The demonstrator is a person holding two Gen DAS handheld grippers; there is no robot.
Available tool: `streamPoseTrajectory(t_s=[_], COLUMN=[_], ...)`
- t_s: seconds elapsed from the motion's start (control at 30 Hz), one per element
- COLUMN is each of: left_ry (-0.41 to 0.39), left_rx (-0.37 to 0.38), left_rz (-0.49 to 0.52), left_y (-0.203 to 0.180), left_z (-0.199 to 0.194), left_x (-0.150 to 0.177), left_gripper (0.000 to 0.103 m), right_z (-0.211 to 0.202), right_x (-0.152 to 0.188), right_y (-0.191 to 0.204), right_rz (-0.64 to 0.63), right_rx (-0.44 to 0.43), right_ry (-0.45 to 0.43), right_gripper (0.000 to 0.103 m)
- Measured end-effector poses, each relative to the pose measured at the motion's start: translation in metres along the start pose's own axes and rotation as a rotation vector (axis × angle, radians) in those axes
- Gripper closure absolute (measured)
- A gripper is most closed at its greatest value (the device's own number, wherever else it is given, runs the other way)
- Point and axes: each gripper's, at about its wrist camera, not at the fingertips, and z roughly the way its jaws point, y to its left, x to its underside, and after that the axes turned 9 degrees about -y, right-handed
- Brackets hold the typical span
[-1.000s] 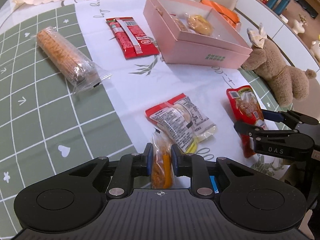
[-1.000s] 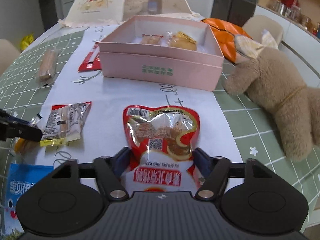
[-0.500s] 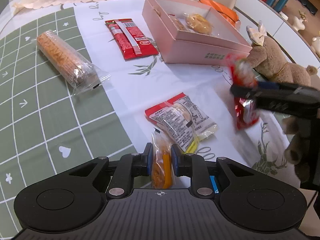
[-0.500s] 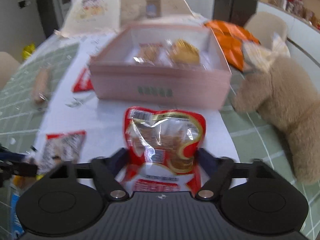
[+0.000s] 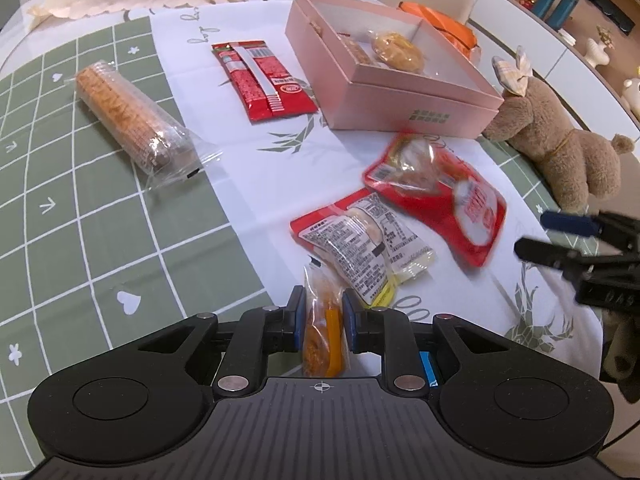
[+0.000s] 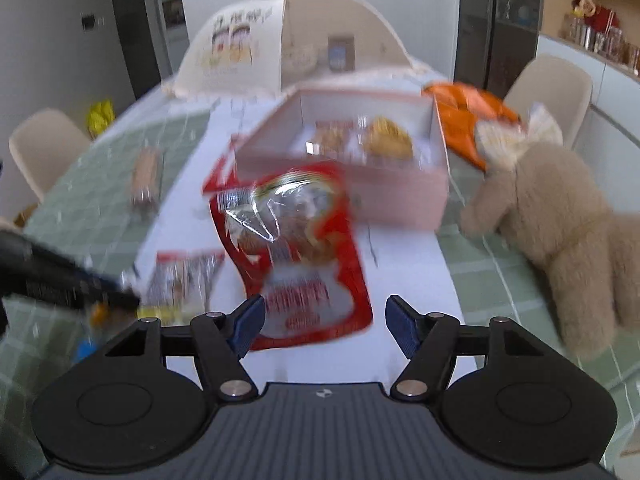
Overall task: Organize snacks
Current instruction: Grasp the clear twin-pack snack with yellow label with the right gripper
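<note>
Snacks lie scattered across the table. Low centre of the left view, the left gripper [image 5: 323, 322] is clamped on an orange packet [image 5: 322, 330]. The right gripper [image 6: 325, 326] stands apart, empty, at that view's right edge. Just ahead of it lies a red pouch [image 5: 440, 196], its writing blurred. Beyond sits the pink box [image 5: 400, 92], its green label too small to read.

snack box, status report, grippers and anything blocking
Left gripper shut on small orange snack packet. Right gripper open, empty. Red pouch loose short of pink box. Path unobstructed.
</note>
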Motion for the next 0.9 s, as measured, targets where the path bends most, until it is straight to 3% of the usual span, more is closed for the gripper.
streamPoseTrajectory(t_s=[0.13,0.27,0.43,0.47,0.53,0.6,0.67,0.77,0.9], left_ry=[0.0,-0.003,0.005,0.004,0.005,0.007,0.006,0.003,0.002], left_rx=[0.006,0.014,-0.003,-0.012,-0.011,-0.005,-0.003,-0.004,-0.001], left_rz=[0.0,-0.02,-0.047,-0.047,-0.06,-0.075,-0.079,-0.078,-0.083], left_y=[0.001,0.004,0.008,0.01,0.014,0.018,0.019,0.018,0.018], left_z=[0.0,-0.001,-0.006,-0.007,-0.01,-0.011,-0.011,-0.011,-0.011], left_x=[0.0,0.001,0.003,0.004,0.005,0.006,0.006,0.007,0.007], left_gripper=[0.08,0.08,0.081,0.081,0.081,0.081,0.081,0.08,0.08], right_z=[0.004,0.012,0.031,0.037,0.052,0.07,0.085,0.085,0.064], right_x=[0.005,-0.005,-0.019,-0.02,-0.023,-0.026,-0.027,-0.027,-0.025], right_y=[0.007,0.032,0.081,0.088,0.1,0.104,0.103,0.105,0.1], right_rz=[0.017,0.03,-0.062,-0.081,-0.108,-0.109,-0.086,-0.124,-0.156], right_rx=[0.006,-0.076,-0.175,-0.169,-0.158,-0.18,-0.213,-0.218,-0.192], right_ry=[0.009,-0.014,-0.029,-0.027,-0.016,0.027,0.081,0.094,0.079], right_gripper=[0.036,0.035,0.035,0.036,0.049,0.05,0.043,0.04,0.054])
